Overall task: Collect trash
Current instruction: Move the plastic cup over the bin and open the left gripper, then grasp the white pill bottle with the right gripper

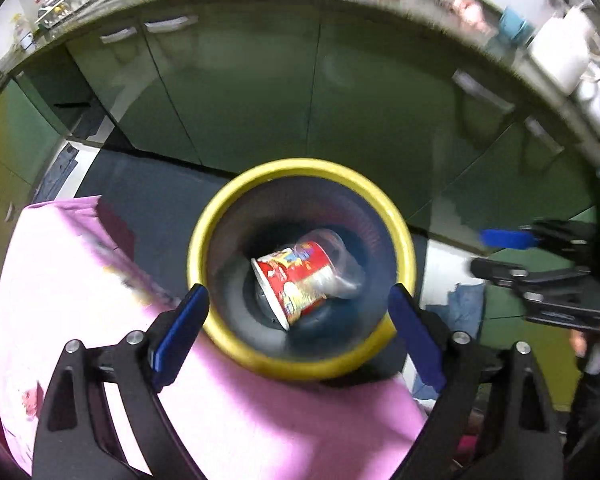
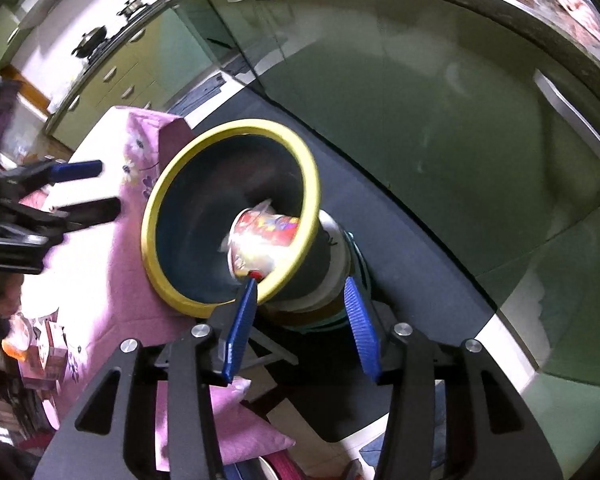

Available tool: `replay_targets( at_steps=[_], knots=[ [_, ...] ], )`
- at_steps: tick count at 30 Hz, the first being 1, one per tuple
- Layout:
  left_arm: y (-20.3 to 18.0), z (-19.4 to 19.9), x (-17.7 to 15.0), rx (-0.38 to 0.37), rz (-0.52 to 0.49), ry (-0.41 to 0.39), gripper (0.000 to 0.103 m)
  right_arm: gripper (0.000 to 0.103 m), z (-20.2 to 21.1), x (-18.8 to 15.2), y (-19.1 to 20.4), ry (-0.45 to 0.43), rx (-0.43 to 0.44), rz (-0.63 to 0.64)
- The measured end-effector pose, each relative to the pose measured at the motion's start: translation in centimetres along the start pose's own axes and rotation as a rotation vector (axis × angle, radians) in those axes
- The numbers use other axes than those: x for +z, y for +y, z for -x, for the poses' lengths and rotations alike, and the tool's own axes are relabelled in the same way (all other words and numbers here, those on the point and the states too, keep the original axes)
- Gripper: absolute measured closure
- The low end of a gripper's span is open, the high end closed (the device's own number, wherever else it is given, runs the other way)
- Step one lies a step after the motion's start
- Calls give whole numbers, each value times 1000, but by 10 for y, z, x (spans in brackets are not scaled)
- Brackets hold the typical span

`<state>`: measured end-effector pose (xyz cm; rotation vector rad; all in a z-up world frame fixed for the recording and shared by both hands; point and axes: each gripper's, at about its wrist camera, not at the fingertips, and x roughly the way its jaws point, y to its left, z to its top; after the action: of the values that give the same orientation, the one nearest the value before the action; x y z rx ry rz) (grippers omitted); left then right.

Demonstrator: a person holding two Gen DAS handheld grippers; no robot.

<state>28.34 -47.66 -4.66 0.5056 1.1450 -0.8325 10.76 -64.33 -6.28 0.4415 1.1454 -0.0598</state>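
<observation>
The red cup [image 1: 300,280] is lying in the yellow-rimmed bin [image 1: 236,344], frame centre (label blurred). Left gripper [image 1: 298,300] fingers are gaping empty; right gripper [image 2: 304,284] fingers are standing half-open, empty.

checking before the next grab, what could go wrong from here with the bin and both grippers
The yellow-rimmed bin stands close against the table's pink cloth, so a low sweep of the open left gripper might knock its rim. The right gripper, also open, hovers at the bin's edge and could catch it. The red cup and clear cup lie loose inside and would spill if the bin tips.
</observation>
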Motion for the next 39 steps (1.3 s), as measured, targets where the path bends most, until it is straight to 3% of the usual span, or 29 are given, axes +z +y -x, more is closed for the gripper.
replay_targets(
  at_steps=[4,6,9,12,15,20,26,29,33,39],
  knots=[
    [29,77,-31,-39,67,-119,13,57,-7,9,34,7,31,51],
    [51,117,-57,-22,111,-185,12,57,-11,18,65,4,65,88],
    [87,168,-106,56,178,-284,10,51,-15,28,120,-7,109,165],
    [129,207,-164,151,261,-378,9,45,-25,34,206,-19,183,286],
    [171,231,-218,268,355,-442,8,30,-41,36,286,-29,248,383],
    [235,244,-300,459,538,-517,7,20,-78,39,399,-41,274,490],
    [283,240,-357,580,659,-571,7,18,-136,49,495,-5,166,572],
    [293,227,-375,569,712,-594,7,12,-164,59,519,19,87,586],
    [308,215,-393,497,786,-617,7,9,-189,67,536,40,-8,595],
    [305,203,-399,473,807,-618,7,9,-213,73,543,69,-27,572]
  ],
)
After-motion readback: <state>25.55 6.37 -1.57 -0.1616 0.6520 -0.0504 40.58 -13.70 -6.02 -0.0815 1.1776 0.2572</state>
